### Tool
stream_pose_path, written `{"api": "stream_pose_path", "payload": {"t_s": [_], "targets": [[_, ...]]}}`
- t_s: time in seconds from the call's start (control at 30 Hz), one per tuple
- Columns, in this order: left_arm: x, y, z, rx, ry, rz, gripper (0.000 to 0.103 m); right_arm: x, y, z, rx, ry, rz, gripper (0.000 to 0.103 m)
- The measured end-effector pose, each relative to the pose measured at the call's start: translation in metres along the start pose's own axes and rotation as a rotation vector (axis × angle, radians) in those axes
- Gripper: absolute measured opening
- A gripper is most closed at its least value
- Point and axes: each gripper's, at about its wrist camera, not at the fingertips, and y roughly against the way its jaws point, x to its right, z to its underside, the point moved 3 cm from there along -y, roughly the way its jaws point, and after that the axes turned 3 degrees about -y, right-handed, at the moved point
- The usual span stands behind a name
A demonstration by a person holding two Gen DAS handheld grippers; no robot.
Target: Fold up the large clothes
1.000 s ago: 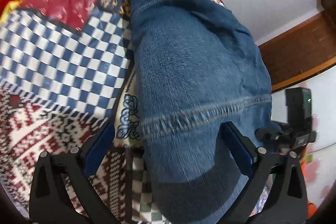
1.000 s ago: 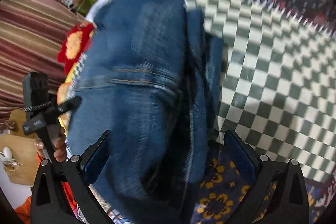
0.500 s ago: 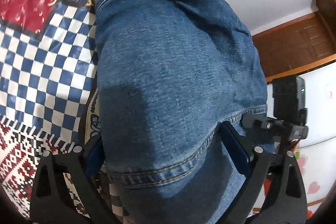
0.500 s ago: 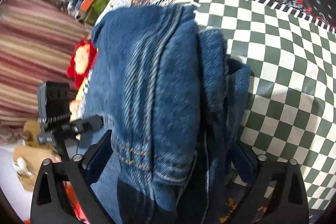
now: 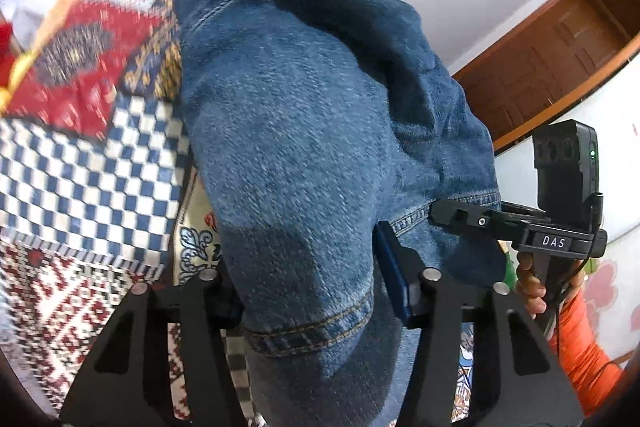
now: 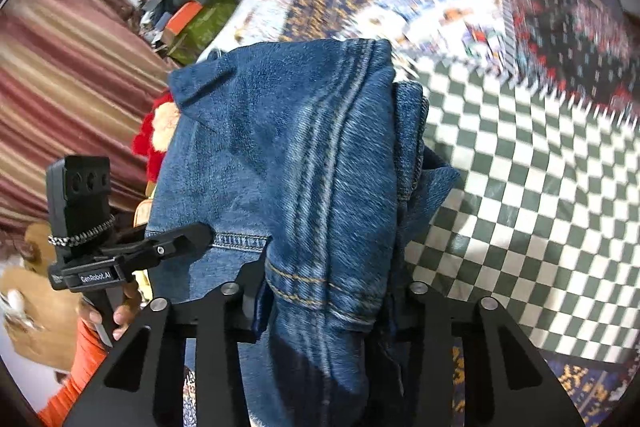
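Note:
A pair of blue jeans (image 5: 304, 131) is held up above a patchwork quilt (image 5: 80, 155). My left gripper (image 5: 312, 291) is shut on the jeans near a stitched hem, and the cloth bunches between its jaws. My right gripper (image 6: 324, 299) is shut on the jeans (image 6: 288, 155) at a stitched hem, with folded layers hanging beside a thick seam. Each gripper shows in the other's view: the right one (image 5: 516, 227) to the right, the left one (image 6: 120, 255) to the left. The jeans hide the fingertips of both.
The quilt has blue checks on the left and green checks (image 6: 520, 195) on the right. A wooden door (image 5: 552, 59) and white wall stand behind. A striped curtain (image 6: 60, 75) and a pile of items (image 6: 188, 11) lie at the left.
Both grippers have closed from wide open onto the jeans, and the jeans have been lifted and bunched. The views have shifted, with motion blur on the quilt.

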Motion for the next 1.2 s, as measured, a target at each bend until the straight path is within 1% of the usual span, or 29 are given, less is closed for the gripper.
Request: {"api": "stream_pose_path", "payload": {"t_s": [0.13,0.27,0.4,0.5,0.6,0.73,0.87,1.0,1.2], "targets": [[0.004,0.039,-0.005,0.058,-0.021,-0.010,0.052,-0.032,0.023,0.003,0.046,0.045,0.003,0.038],[0.007,0.083,0.002,0.122,-0.037,-0.016,0.052,-0.070,0.050,0.007,0.097,0.104,-0.014,0.038],[0.001,0.125,0.011,0.178,-0.040,-0.037,0.052,-0.115,0.057,0.009,0.123,0.150,-0.031,0.038],[-0.013,0.150,0.020,0.196,-0.035,-0.058,0.052,-0.140,0.057,0.013,0.123,0.167,-0.051,0.038],[-0.028,0.163,0.029,0.195,-0.018,-0.072,0.052,-0.163,0.047,0.018,0.107,0.179,-0.064,0.038],[-0.055,0.168,0.046,0.173,0.021,-0.091,0.052,-0.180,0.023,0.029,0.064,0.175,-0.079,0.038],[-0.082,0.158,0.064,0.133,0.061,-0.107,0.052,-0.188,-0.013,0.040,-0.001,0.149,-0.082,0.038],[-0.112,0.142,0.079,0.090,0.115,-0.108,0.052,-0.183,-0.053,0.044,-0.065,0.121,-0.073,0.038],[-0.158,0.103,0.096,0.018,0.204,-0.097,0.052,-0.169,-0.112,0.047,-0.154,0.088,-0.041,0.038]]}}
